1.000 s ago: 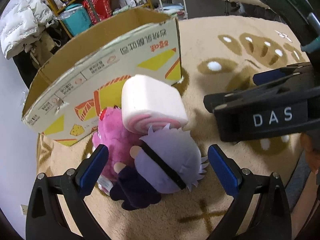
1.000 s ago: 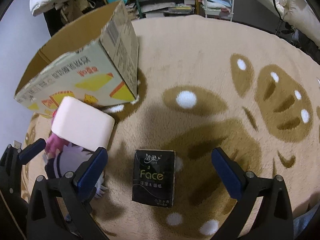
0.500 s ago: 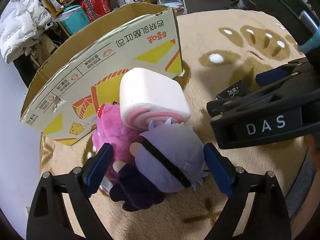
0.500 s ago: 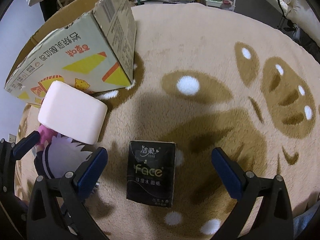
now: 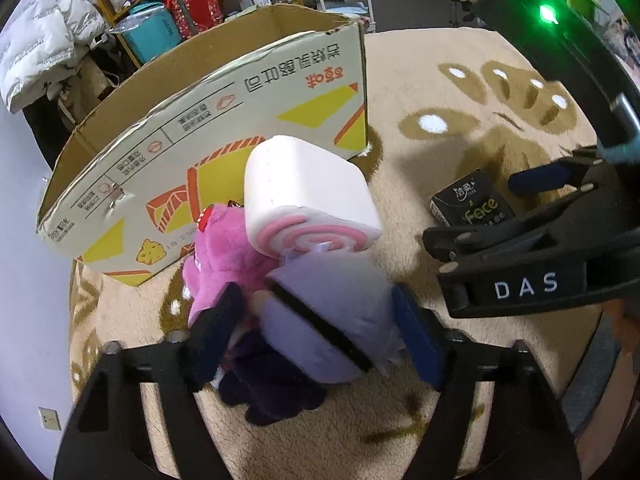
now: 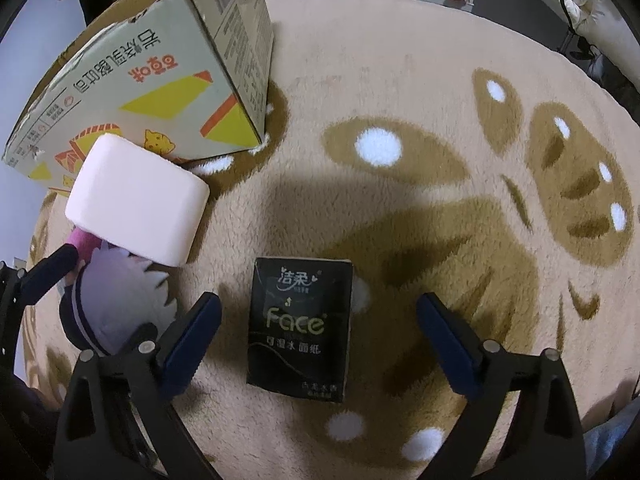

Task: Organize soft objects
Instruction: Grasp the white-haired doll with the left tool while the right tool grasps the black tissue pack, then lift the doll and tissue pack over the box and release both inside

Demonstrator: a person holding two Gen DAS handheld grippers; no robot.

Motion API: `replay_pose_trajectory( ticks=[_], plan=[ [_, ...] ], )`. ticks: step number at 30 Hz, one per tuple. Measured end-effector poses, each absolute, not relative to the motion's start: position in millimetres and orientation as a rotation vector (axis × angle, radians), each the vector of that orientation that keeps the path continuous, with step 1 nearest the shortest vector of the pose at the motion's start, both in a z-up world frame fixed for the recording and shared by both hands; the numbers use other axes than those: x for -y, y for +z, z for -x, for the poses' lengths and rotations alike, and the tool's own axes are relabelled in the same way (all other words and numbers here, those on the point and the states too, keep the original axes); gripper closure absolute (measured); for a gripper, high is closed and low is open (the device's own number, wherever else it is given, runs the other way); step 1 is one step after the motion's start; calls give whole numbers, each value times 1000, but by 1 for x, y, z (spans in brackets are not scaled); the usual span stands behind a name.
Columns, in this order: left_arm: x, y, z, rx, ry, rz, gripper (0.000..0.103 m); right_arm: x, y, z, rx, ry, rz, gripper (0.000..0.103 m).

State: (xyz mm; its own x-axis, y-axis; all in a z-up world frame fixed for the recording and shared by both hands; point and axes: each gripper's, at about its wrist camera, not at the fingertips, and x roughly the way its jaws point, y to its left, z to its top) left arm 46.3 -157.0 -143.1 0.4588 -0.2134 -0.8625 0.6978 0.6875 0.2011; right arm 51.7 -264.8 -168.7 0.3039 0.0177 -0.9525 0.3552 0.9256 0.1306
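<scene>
A purple-haired plush doll lies on the rug against a pink plush, with a white-and-pink cake-roll cushion on top of them. My left gripper has closed in on the doll's head, its blue pads pressing both sides. The doll also shows in the right wrist view, as does the cushion. My right gripper is open, its fingers either side of a black "Face" tissue pack lying flat on the rug; it touches nothing.
An open cardboard box stands just behind the plush pile; it also shows in the right wrist view. The beige patterned rug stretches right. Shelves and clutter are beyond the box. The right gripper's body is close on the right.
My left gripper's fingers have narrowed from wide open onto the purple-haired doll's head. My right gripper has moved slightly closer over the tissue pack and stays open.
</scene>
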Motion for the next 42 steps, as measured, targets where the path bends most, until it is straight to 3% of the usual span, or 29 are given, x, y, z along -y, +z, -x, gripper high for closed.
replay_pose_trajectory(
  ticks=[7,20,22,23,29,42],
  plan=[
    [156,-144,-45,-941,-603,-585,41,260,-170,-50,-1250,-223,-334,23],
    [165,-152,-34,-908,-599,-670,39,261,-161,-60,-1254,-215,-330,23],
    [167,-155,-32,-903,-598,-692,36,261,-161,-60,-1250,-204,-328,30],
    [169,-158,-31,-904,-592,-716,35,259,-158,-61,-1248,-196,-322,40],
    [172,-163,-28,-886,-583,-753,35,253,-151,-62,-1232,-181,-288,52],
    [149,-137,-37,-860,-569,-615,40,240,-128,-55,-1148,-112,-307,53]
  ],
)
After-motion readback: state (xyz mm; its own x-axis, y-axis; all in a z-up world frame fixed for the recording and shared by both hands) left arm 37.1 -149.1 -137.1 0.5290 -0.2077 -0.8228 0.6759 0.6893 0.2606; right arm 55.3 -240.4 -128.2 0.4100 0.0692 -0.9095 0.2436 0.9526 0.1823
